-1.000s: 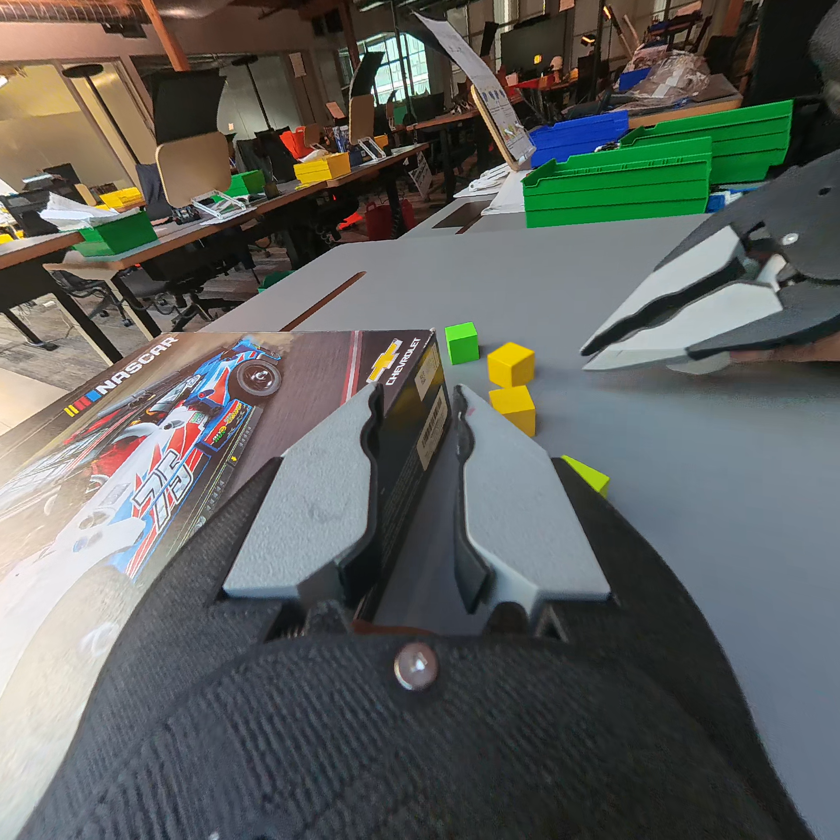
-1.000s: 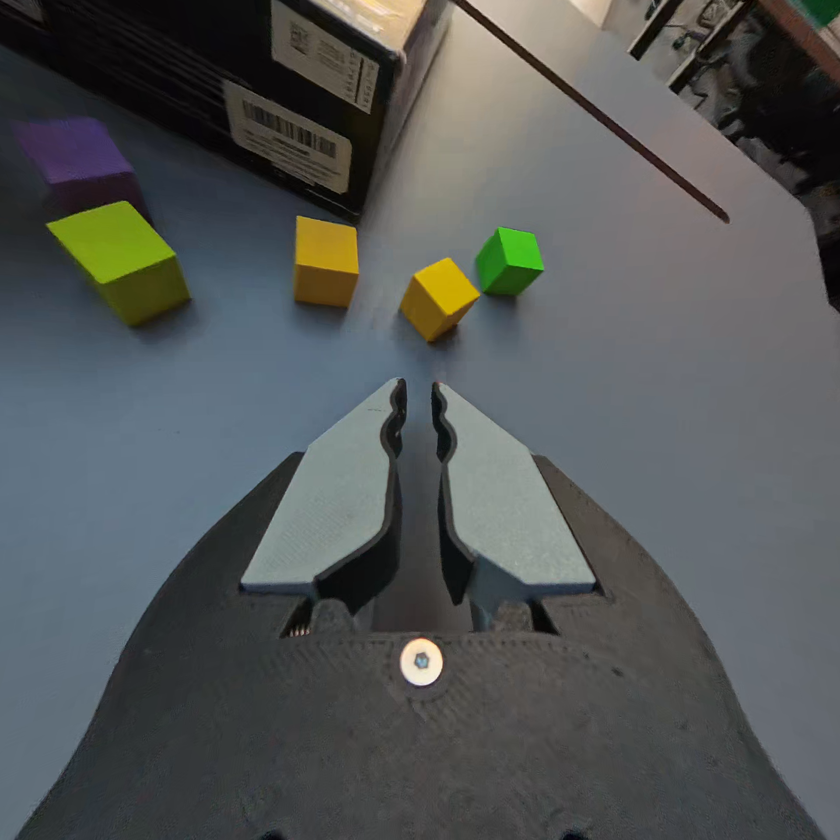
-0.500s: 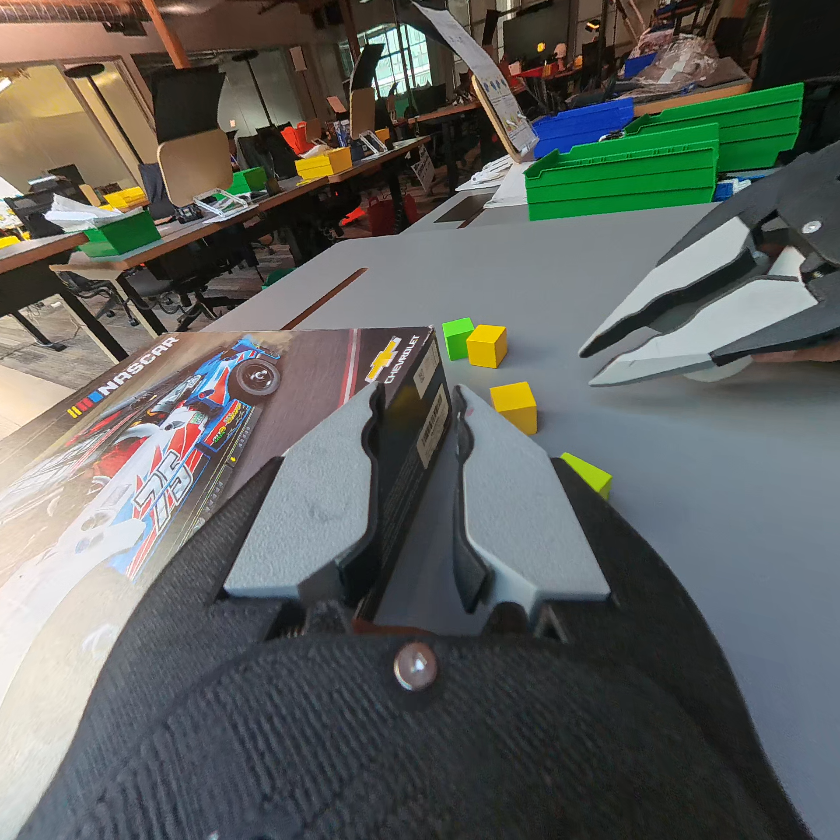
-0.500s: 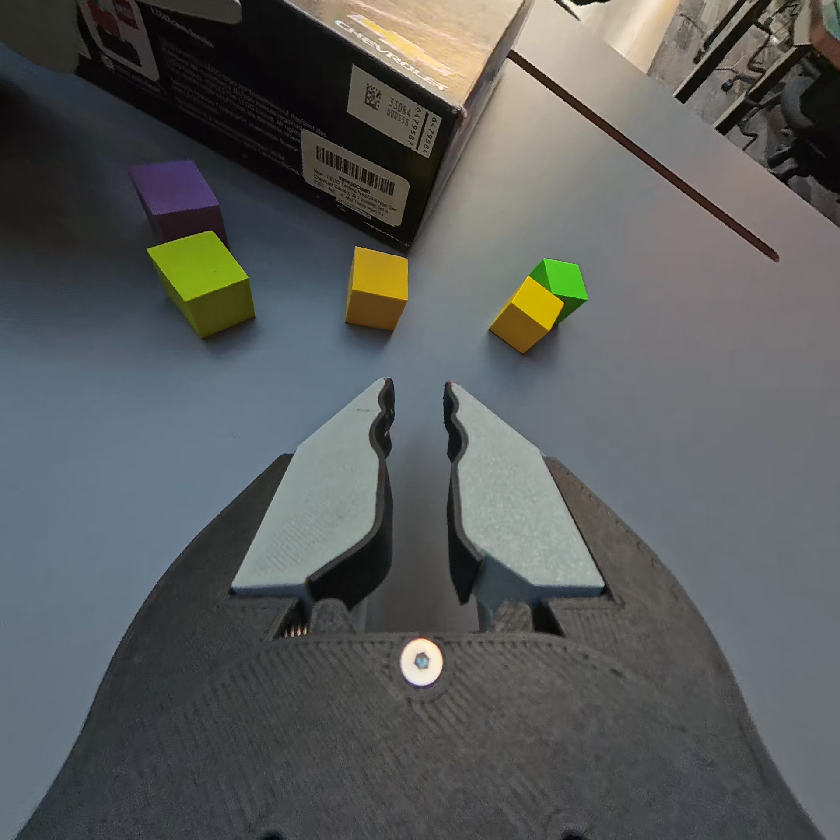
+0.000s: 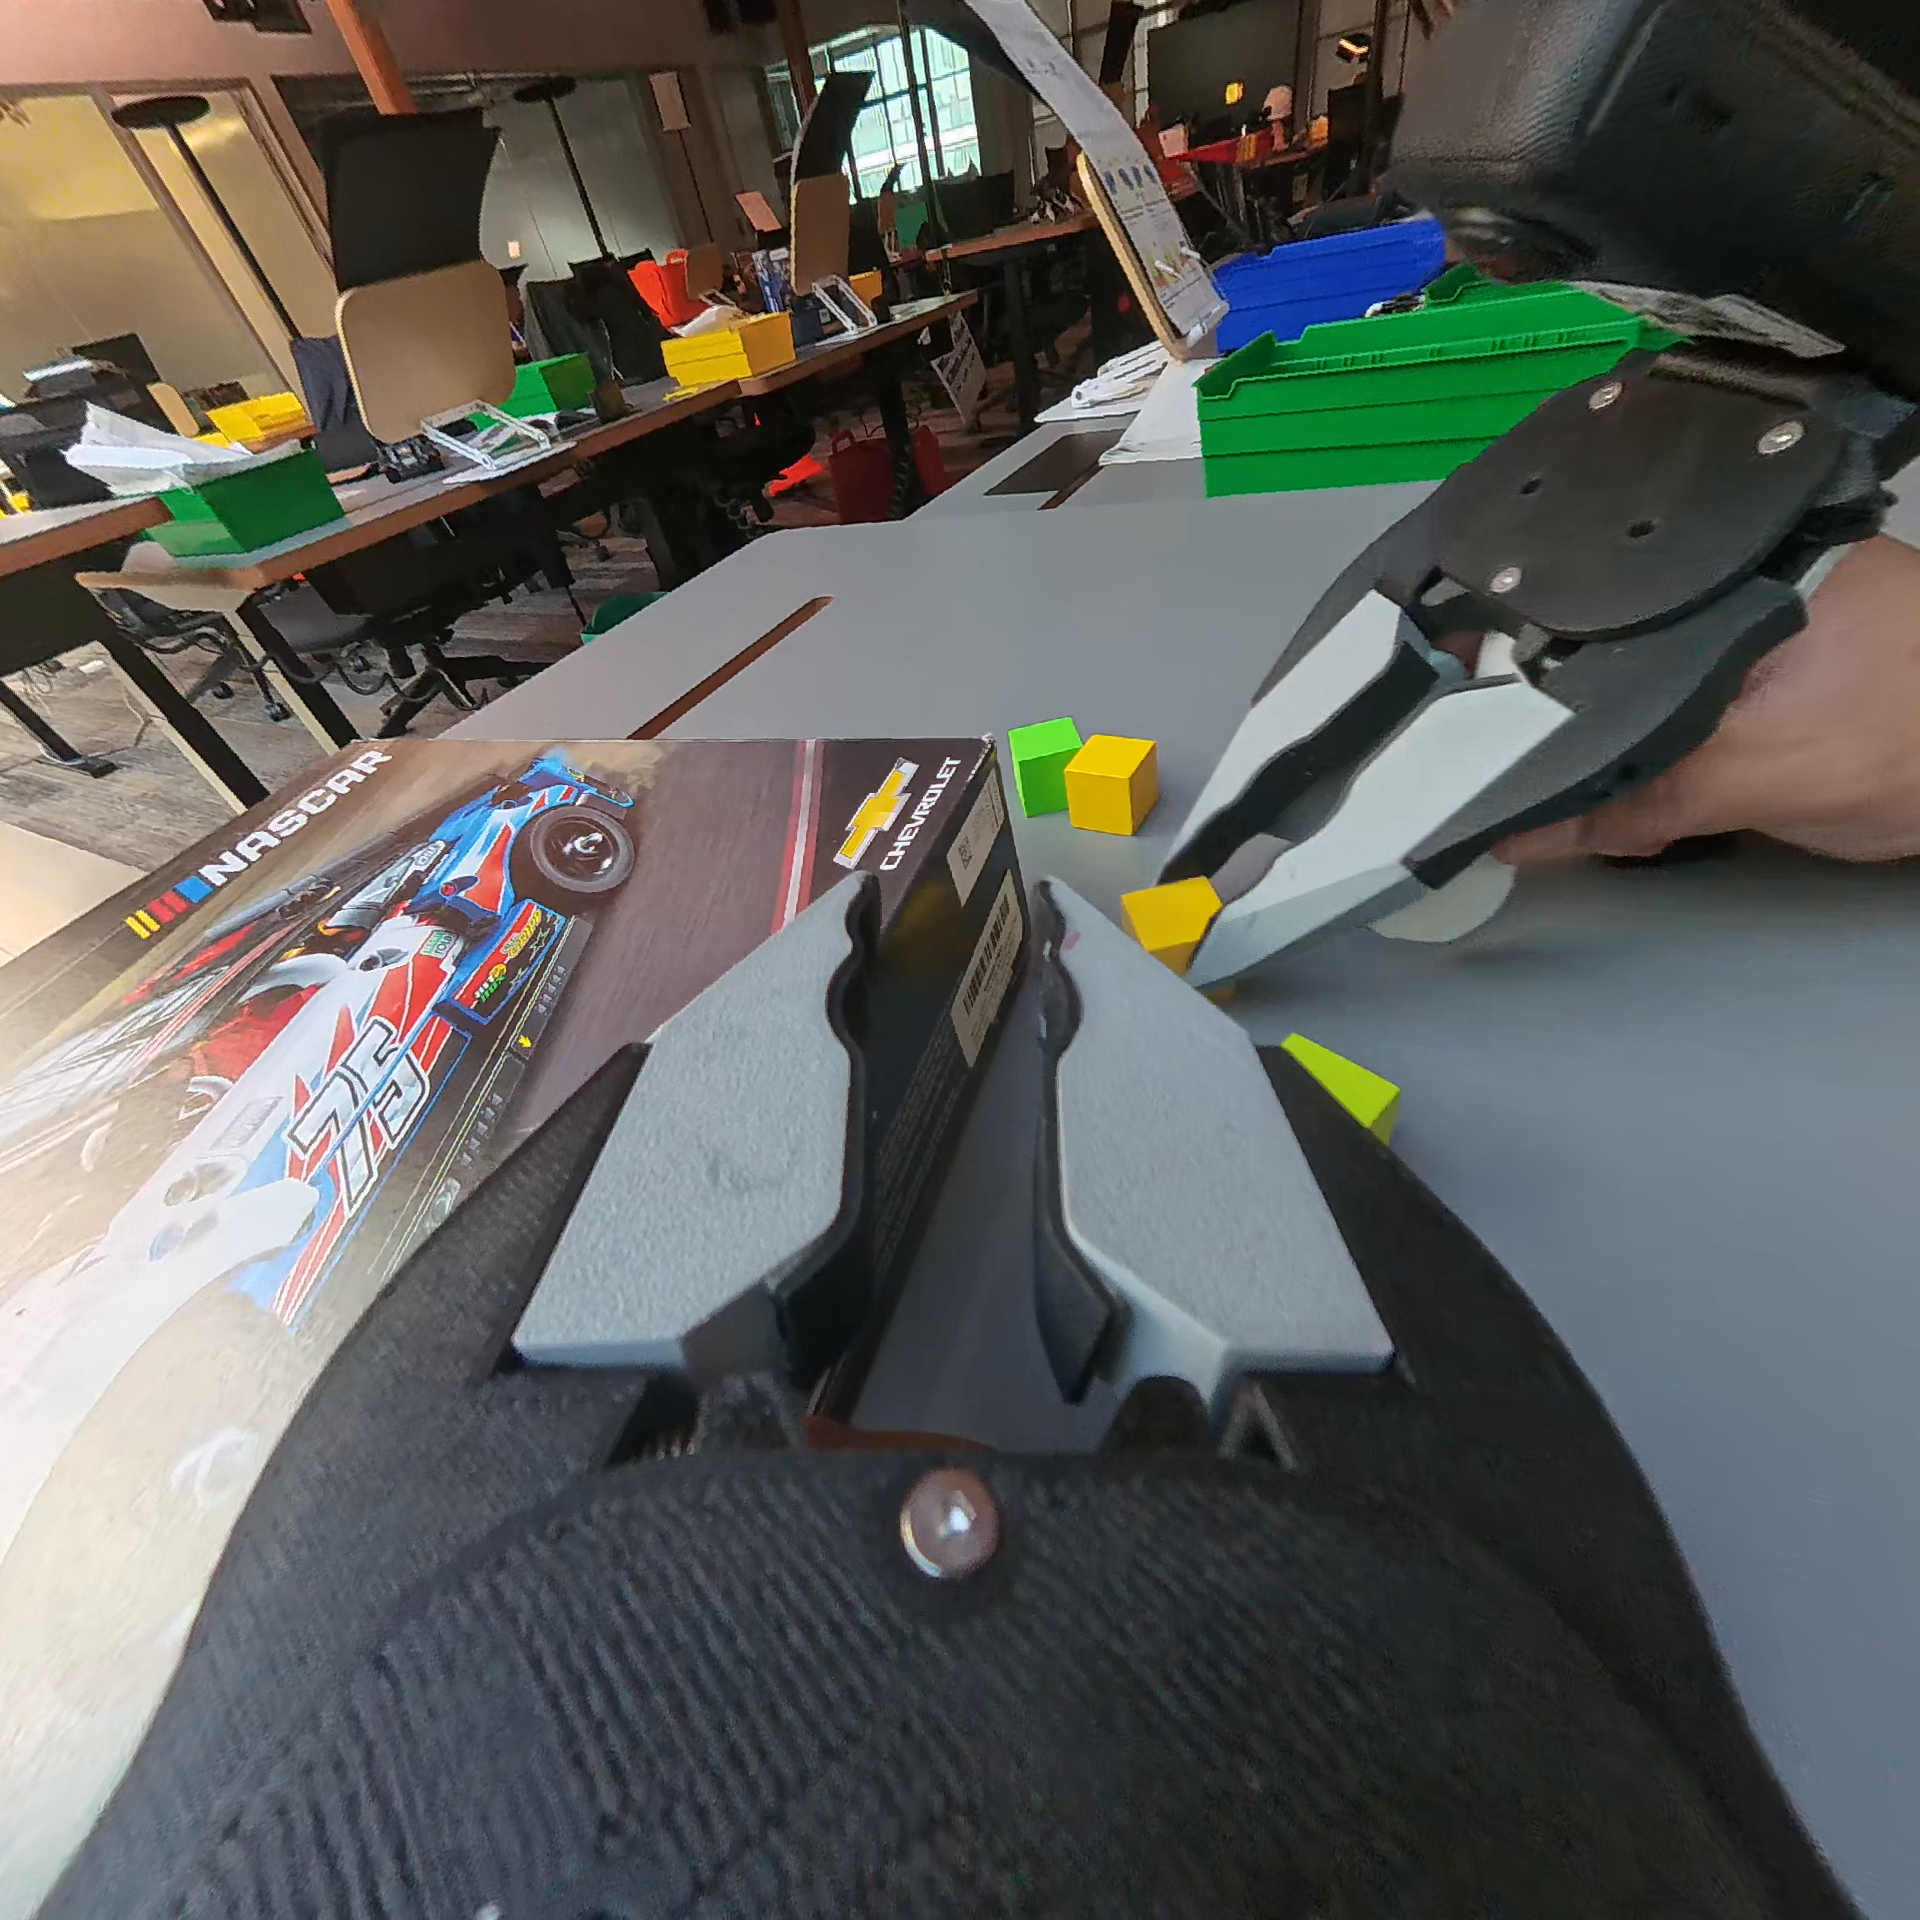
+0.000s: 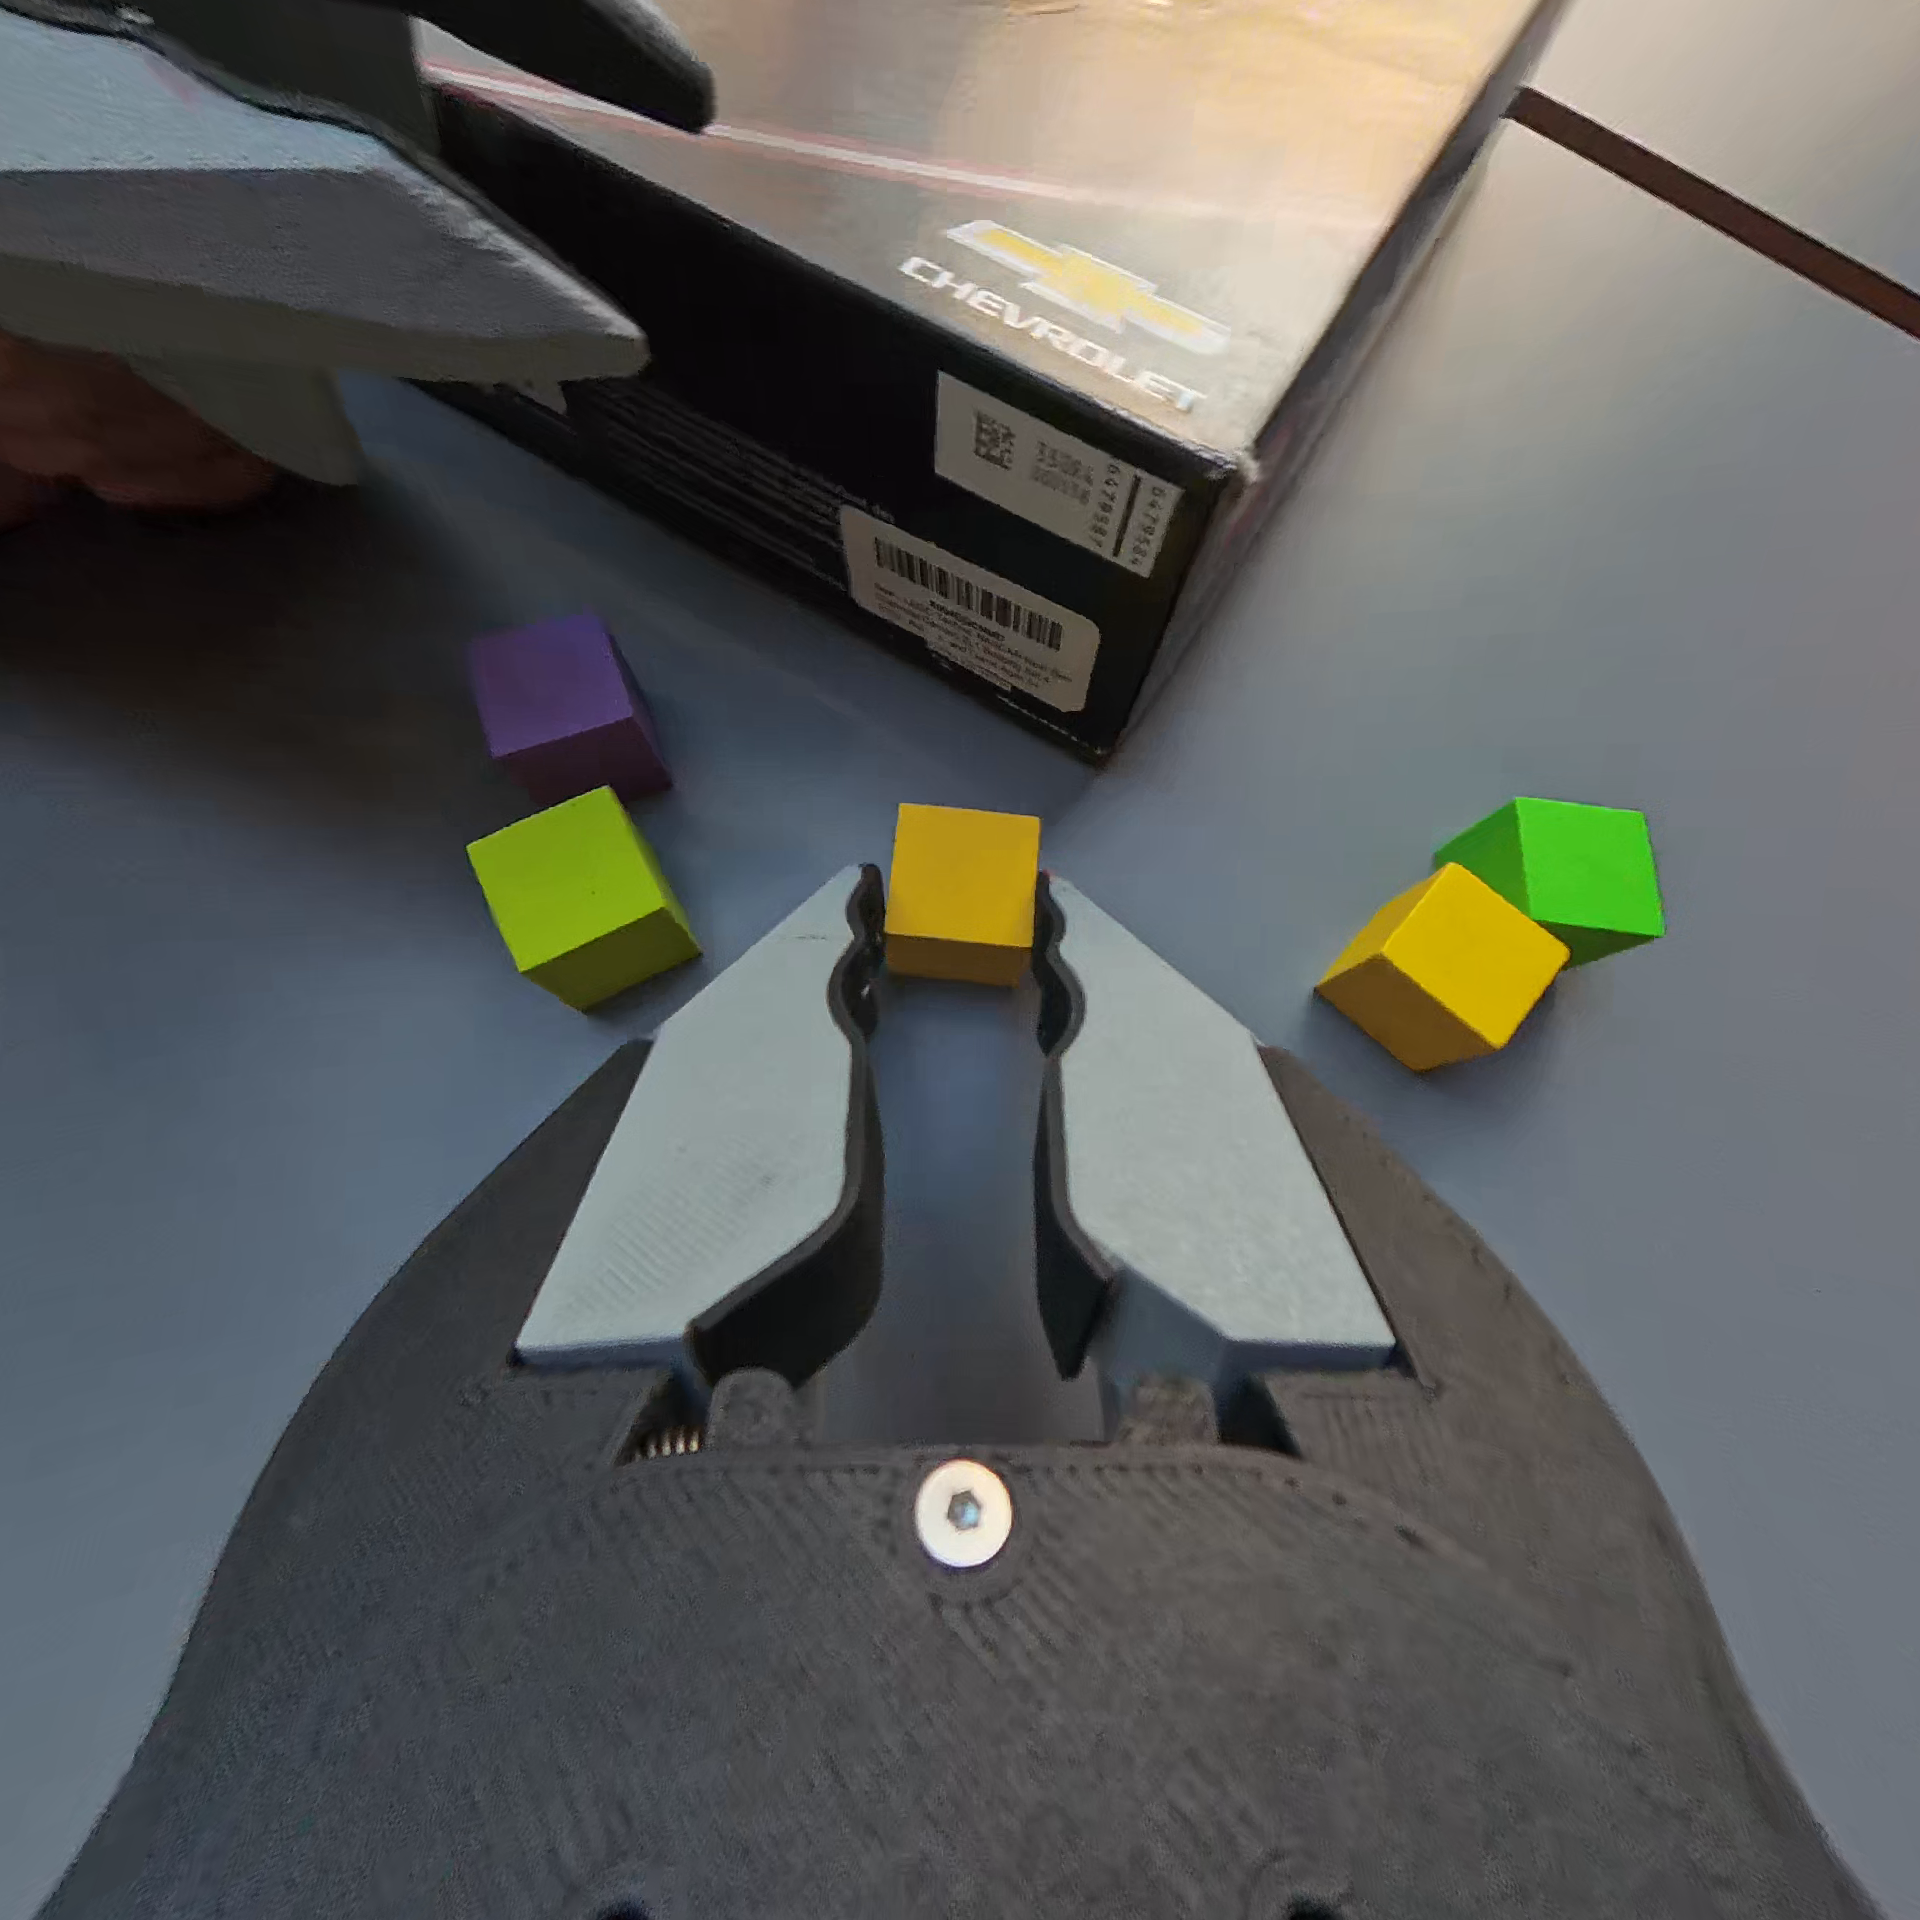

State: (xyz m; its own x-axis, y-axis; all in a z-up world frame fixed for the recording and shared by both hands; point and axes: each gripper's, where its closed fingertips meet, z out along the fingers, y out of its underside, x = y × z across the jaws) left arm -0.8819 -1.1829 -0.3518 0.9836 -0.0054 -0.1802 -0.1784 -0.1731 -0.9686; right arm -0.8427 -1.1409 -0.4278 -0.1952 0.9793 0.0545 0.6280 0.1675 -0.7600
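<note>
Item: grey table, with a large printed black box lying flat toward its left edge and five small cubes sitting on the open surface along the box's labelled side. Right gripper: reaching in low, its fingers set narrowly apart and bracketing a yellow cube that is resting on the table just off the box's labelled corner. Both pads are lying against the cube's sides with no gap showing. To its left, a lime cube and a purple cube are standing nearly touching. To its right, a second yellow cube is leaning against a green cube. Left gripper: straddling the box's upper edge, one finger over the printed top and one beside the side wall, fingers narrowly apart. Whether they are pinching the box cannot be told. Stacked green bins are sitting at the table's far edge. Change against a second ago: the right fingers, then almost together and short of the cubes, are now standing wider and around the yellow cube. The second yellow cube, then apart from the green one, is now touching it. The left gripper is staying put.
</note>
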